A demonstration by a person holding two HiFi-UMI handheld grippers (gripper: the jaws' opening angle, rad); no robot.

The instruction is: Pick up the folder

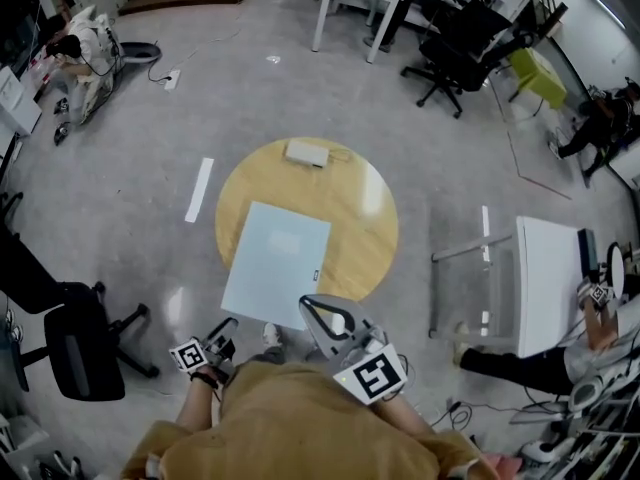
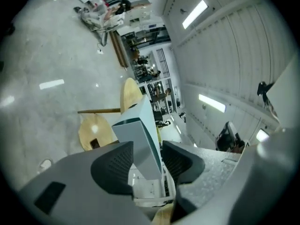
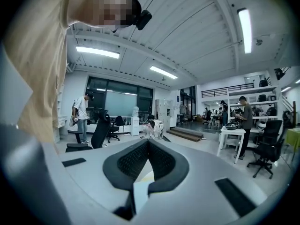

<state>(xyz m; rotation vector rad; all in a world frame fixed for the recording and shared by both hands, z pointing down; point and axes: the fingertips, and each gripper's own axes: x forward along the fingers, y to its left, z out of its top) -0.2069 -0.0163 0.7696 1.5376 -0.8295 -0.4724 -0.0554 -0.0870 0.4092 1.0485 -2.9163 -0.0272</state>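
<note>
right gripper: fingers clenched, empty, by folder | left gripper: fingers released, astride folder corner

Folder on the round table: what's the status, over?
Left gripper jaws apart, straddling folder corner. Right gripper jaws together, empty. Folder on round table, overhanging near edge. White box far side, clear of it.
</note>
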